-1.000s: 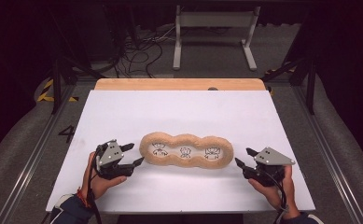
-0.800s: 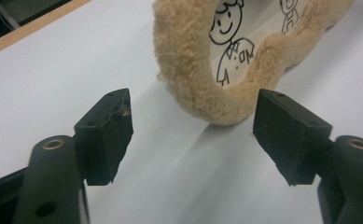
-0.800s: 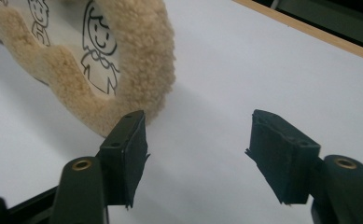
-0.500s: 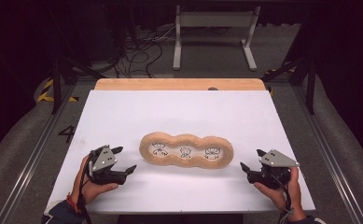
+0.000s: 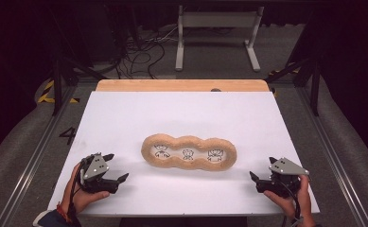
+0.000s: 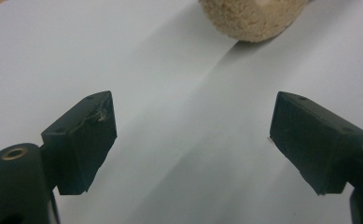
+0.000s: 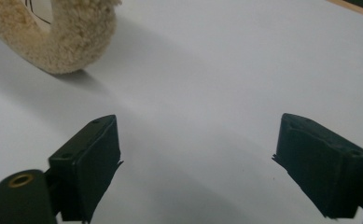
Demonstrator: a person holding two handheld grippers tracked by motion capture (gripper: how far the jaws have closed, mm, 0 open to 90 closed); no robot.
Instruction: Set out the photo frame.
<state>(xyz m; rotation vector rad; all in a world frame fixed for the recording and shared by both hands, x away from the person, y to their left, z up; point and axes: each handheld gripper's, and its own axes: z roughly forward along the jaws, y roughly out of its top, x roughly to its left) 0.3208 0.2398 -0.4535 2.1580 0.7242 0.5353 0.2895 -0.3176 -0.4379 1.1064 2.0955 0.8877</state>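
Fluffy tan fabric is what matters here: the plush three-loop piece (image 5: 188, 153) lies flat mid-table on the white sheet (image 5: 125, 118), long axis left-right, w/ small black drawings showing through its three openings. What has changed: both grippers have backed off toward the near edge over the last second. The left gripper (image 5: 114, 168), which sat right at the piece's left end, is now well apart from it at the near-left corner; the right gripper (image 5: 254, 182) has likewise pulled away to the near-right. Jaws on both stand spread wide w/ nothing between them (left gripper view and right gripper view each show bare sheet in the gap, plush end just peeking in at top).

Reading of that: the piece looks laid out and let go, so the placing/flattening step seems finished, or hands are resetting before a fresh grab. Can't tell which.

Around: wooden table edge (image 5: 181, 85) shows beyond the sheet's far side; past it a grey frame stand (image 5: 217, 33) and a tangle of cables (image 5: 139, 52) on the floor. Nothing sits between either gripper and the plush, so approach from both ends is unobstructed. Only snag risk, IMO, is soft pile catching on a jaw.
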